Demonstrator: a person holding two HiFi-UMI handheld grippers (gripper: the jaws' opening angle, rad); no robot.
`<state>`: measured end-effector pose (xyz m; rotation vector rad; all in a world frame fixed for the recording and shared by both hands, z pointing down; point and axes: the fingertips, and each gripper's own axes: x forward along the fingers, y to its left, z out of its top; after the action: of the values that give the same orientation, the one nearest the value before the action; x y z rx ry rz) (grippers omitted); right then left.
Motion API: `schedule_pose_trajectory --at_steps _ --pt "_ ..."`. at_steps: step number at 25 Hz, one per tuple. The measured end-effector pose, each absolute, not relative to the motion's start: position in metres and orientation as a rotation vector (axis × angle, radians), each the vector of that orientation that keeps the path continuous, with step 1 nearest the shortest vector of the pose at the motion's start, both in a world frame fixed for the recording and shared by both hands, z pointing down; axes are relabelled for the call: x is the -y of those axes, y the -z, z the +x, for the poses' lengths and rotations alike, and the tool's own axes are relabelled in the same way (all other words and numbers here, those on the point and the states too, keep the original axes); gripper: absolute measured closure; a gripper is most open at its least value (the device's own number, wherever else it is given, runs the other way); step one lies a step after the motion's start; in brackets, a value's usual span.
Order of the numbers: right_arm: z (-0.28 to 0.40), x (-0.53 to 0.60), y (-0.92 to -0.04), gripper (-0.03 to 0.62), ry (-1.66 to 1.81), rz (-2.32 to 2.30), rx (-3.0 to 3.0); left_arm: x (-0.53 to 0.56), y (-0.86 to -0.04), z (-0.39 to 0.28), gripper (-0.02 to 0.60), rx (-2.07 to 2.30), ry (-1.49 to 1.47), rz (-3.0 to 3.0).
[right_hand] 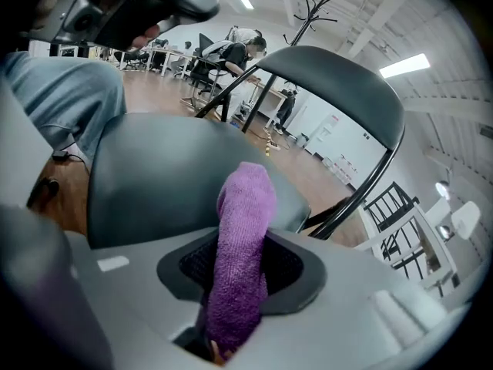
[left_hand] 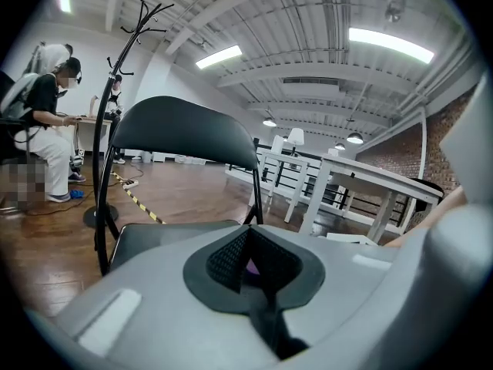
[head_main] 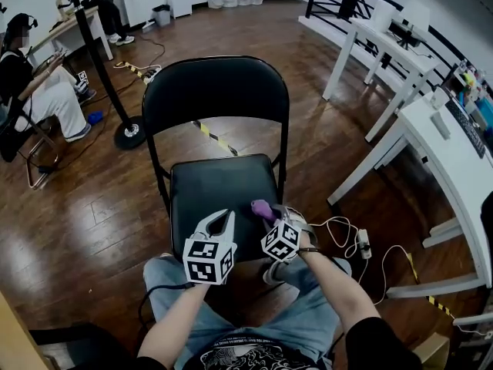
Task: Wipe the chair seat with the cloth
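Cloth (head_main: pixel 260 206) near right edge of seat (head_main: pixel 216 191)

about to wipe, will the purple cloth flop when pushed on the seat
The purple terry cloth stands bunched in the right tool, so probably soft but self-supporting. Its looped pile likely drags, not slides, on the black padded chair seat.

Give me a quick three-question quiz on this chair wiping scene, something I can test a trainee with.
1. True or false: the purple cloth is gripped by the left gripper.
2. What is between the left gripper's jaws? A) a sponge B) nothing C) the cloth
3. Short answer: which surface lies straight ahead of the right gripper?

Key
1. False: the right gripper is shut on it.
2. B
3. The black chair seat.
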<state>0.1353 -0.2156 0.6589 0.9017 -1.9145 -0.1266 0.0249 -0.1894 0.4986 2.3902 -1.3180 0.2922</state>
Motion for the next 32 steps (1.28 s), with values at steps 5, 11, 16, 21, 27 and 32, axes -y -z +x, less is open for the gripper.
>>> schedule_pose_trajectory --at_steps 5,11,16,21,27,32 --pt "0.138 0.182 -0.659 0.477 0.126 0.891 1.92 0.18 -0.498 0.031 0.577 1.305 -0.302 2.399" --pt "0.13 0.148 -0.656 0.477 0.124 0.874 1.954 0.171 -0.496 0.028 0.577 1.313 -0.3 2.394" --pt "0.129 0.135 -0.661 0.477 0.115 0.864 1.949 0.163 -0.496 0.029 0.577 1.313 -0.304 2.394" --pt "0.129 0.136 -0.653 0.477 0.112 0.894 1.956 0.157 -0.494 0.025 0.577 1.327 -0.295 2.391" --pt "0.116 0.142 -0.612 0.477 0.037 1.031 2.071 0.148 -0.487 0.019 0.577 1.348 -0.273 2.387" --pt "0.091 0.137 -0.559 0.477 -0.028 1.143 2.222 0.137 -0.473 0.014 0.577 1.375 -0.239 2.402"
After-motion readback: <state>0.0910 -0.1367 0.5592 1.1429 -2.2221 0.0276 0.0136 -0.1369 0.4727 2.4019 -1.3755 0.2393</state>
